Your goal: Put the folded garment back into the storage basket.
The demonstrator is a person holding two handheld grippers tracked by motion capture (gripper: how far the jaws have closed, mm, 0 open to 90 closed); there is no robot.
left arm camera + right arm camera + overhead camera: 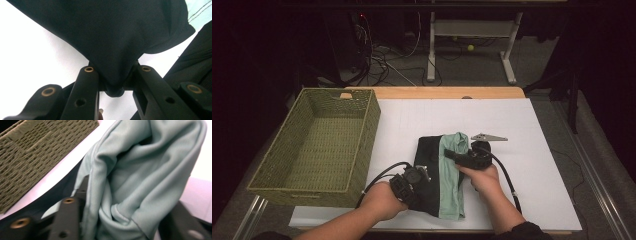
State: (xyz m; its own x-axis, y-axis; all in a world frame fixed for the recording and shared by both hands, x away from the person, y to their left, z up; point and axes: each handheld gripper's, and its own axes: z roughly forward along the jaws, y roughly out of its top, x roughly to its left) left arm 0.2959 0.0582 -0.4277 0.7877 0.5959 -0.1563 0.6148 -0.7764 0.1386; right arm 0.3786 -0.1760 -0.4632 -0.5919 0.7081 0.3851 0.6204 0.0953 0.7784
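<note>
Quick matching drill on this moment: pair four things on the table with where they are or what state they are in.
Things:
1. woven green basket
2. black fabric panel
3. mint-green fabric panel
4. grey three-cornered metal plate

Place or state:
A. bunched between the right gripper's jaws
B. lies flat on the white table cover, beyond the garment
C. pinched in the left gripper
D. at the table's left edge

Pairs: 1-D, 2-C, 3-A, 4-B

Green wicker basket (362, 131), left of table (532, 165)
</note>
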